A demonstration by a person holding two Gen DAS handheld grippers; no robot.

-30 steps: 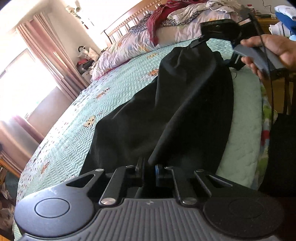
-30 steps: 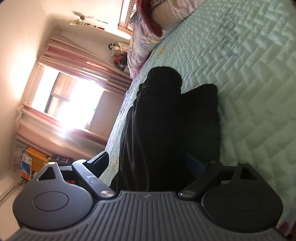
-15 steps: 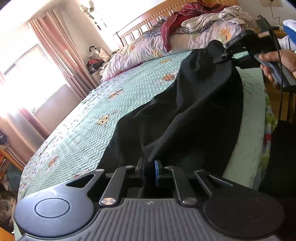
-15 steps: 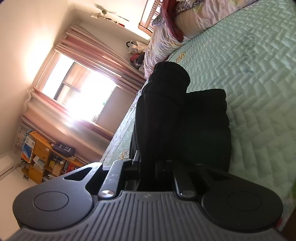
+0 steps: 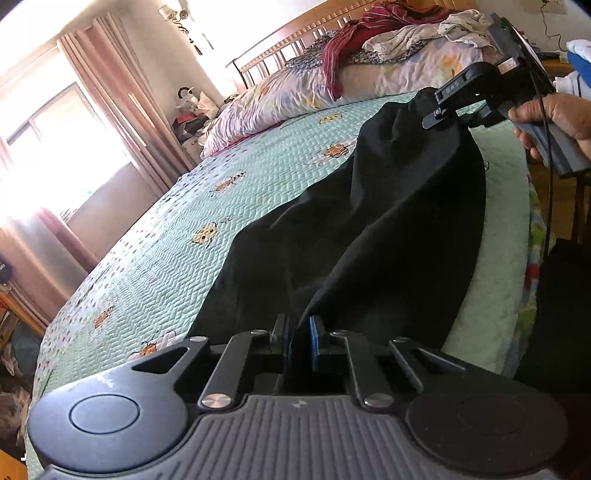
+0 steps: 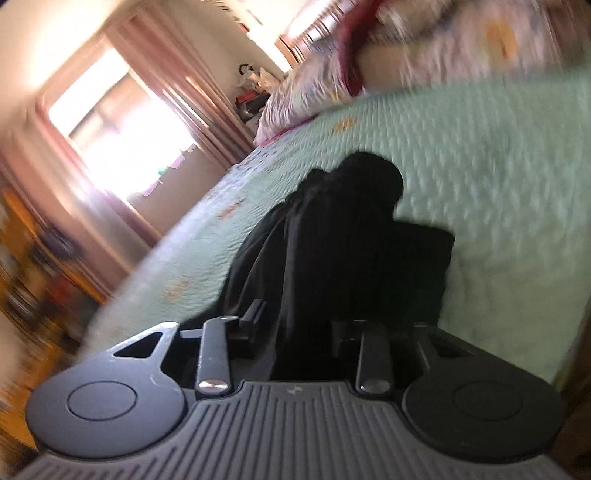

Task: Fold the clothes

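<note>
A black garment (image 5: 373, 225) lies stretched along the near side of the bed, lifted at both ends. My left gripper (image 5: 298, 338) is shut on its near edge, the cloth pinched between the blue pads. In the left wrist view my right gripper (image 5: 441, 112) is shut on the garment's far end, raised above the quilt and held by a hand (image 5: 554, 114). The right wrist view is blurred; the black garment (image 6: 343, 251) hangs in folds between my right gripper's (image 6: 301, 325) jaws, and its pads are hidden by the cloth.
A mint green quilt (image 5: 207, 221) with small bug prints covers the bed. Pillows and a heap of loose clothes (image 5: 391, 33) lie by the wooden headboard. A curtained window (image 5: 55, 155) is at left. The bed's edge runs along the right, with dark furniture (image 5: 565, 314) beside it.
The right gripper closed on the garment's far end and lifted it, swinging as it rose. The left gripper kept its hold and tilted slightly; the cloth between them now hangs tauter.
</note>
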